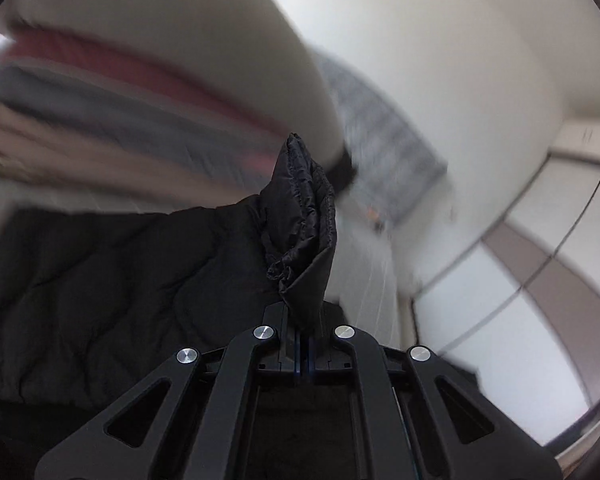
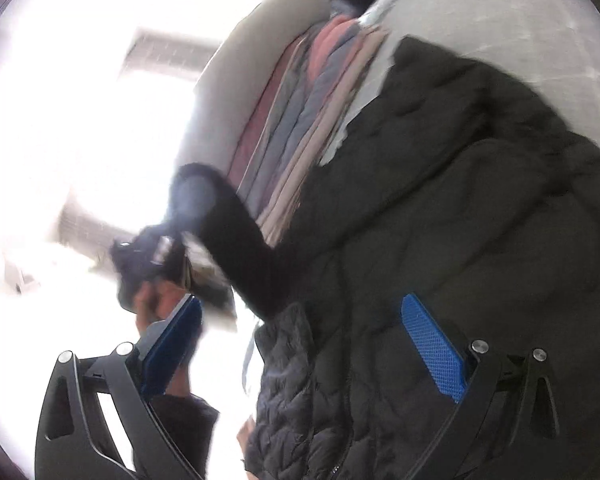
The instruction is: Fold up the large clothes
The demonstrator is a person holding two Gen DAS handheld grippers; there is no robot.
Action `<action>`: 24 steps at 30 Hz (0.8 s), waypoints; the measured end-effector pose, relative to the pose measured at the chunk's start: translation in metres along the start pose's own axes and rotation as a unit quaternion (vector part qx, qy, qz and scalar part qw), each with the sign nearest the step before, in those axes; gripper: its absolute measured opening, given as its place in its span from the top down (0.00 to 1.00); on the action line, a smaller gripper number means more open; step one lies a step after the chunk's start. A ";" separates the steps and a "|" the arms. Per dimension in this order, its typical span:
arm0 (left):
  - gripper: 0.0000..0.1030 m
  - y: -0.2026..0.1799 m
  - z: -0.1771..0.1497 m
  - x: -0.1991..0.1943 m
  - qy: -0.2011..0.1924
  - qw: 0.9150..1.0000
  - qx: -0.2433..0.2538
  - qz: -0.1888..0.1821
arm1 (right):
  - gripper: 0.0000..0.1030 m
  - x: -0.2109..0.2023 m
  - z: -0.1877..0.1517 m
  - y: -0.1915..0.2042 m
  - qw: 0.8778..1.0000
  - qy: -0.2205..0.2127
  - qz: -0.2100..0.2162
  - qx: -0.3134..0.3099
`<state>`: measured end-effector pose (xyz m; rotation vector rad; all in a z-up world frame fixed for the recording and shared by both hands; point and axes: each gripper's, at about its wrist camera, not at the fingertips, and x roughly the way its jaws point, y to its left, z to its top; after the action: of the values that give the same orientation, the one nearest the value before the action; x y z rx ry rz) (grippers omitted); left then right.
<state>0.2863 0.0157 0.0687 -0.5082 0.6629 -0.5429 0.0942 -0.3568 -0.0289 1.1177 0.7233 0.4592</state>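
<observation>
Behind my working surface – a pale, whitish covering (image 2: 500, 20) in my right view – a stack of folded fabrics (image 1: 112, 92) lies in layers: pink-red, grey-blue, beige, all smeared by motion blur. Over the stack sits a large off-white cushion (image 1: 172, 40), rounded at its edge. The same stack (image 2: 300, 120) shows in my right view, tilted, with the cushion (image 2: 236, 80) beside it. On the wall I see a grey slatted panel (image 1: 384, 148) – blurred, cannot tell what it is. Further right, pale wall panels (image 1: 512, 300) with thin dark seams. Bright window glare (image 2: 80, 120) washes out most of my right view's left side.
</observation>
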 end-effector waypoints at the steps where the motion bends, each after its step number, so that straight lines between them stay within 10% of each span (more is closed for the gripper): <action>1: 0.98 -0.007 -0.018 0.031 0.028 0.999 0.010 0.011 | 0.06 -0.003 0.001 -0.003 1.000 -0.002 0.005 0.008; 9: 0.93 0.014 -0.103 0.165 0.215 0.970 0.019 0.107 | 0.06 -0.009 0.003 0.002 0.998 0.007 0.053 0.015; 13: 0.87 -0.009 -0.103 0.163 0.233 0.954 0.102 0.160 | 0.06 -0.009 0.003 0.002 0.997 0.013 0.071 0.026; 18: 0.46 -0.040 -0.092 0.133 0.175 0.949 0.188 0.181 | 0.06 -0.007 0.001 -0.001 0.996 0.013 0.077 0.038; 24: 0.38 -0.032 -0.087 0.156 0.197 0.956 0.151 0.155 | 0.06 -0.007 0.001 0.000 0.997 0.013 0.067 0.036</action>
<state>0.3201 -0.1266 -0.0393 -0.0003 1.0003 -0.4388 0.0896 -0.3619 -0.0267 1.2354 0.6947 0.5647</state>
